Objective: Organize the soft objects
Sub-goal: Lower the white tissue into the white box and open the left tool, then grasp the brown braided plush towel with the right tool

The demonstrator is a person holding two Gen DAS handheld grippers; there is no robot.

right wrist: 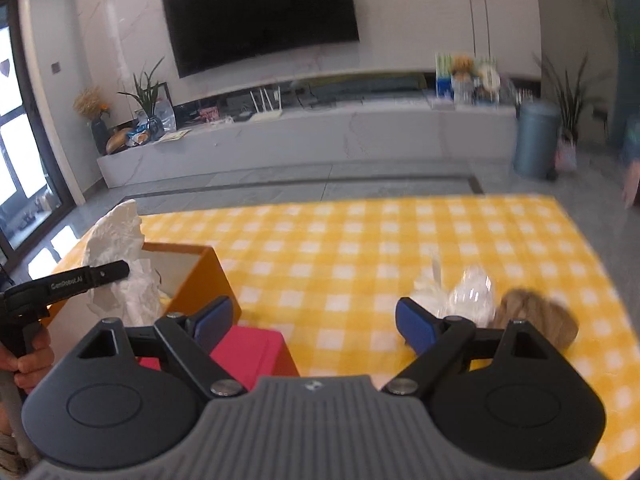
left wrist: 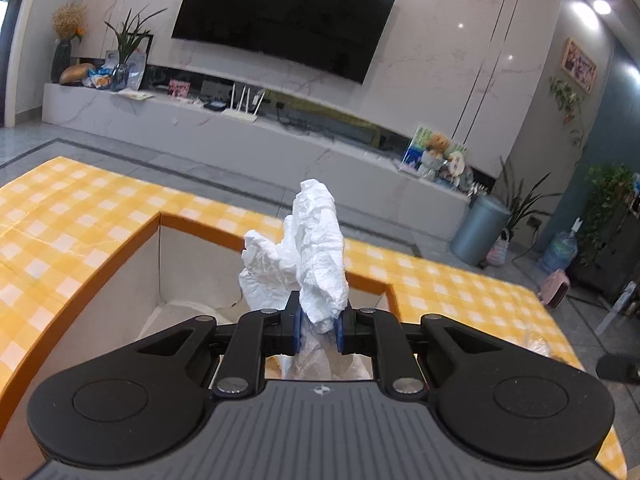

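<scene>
- Starting at your left: your left gripper (left wrist: 318,330) is clamped on a crumpled white paper-like wad (left wrist: 308,252), the blue pads (left wrist: 298,326) pinching its lower part while most of it sticks up at 12 o'clock from the fingers.
- Under and behind that wad sits the open orange box with a pale inside (left wrist: 132,248). From the left wrist view the wad hangs over the box opening, not resting on anything I can see.
- The box stands on the yellow-and-white checked tablecloth (left wrist: 80,208), which wraps around it from 9 to 3 o'clock.
- In the right wrist view, the same wad (right wrist: 120,240) and box (right wrist: 208,280) sit at about 10 o'clock, with your left-hand tool crossing in front.
- Just ahead of your right gripper's left finger there's a pink-red block (right wrist: 248,350), touching or just beside the box, can't tell which.
- Your right gripper (right wrist: 314,320) is spread wide with nothing between the fingers.
- At 1 o'clock: a blurry clear-and-white plastic bundle (right wrist: 464,296), and just beside it at 2 o'clock a brown fuzzy lump (right wrist: 536,316), both on the cloth.
</scene>
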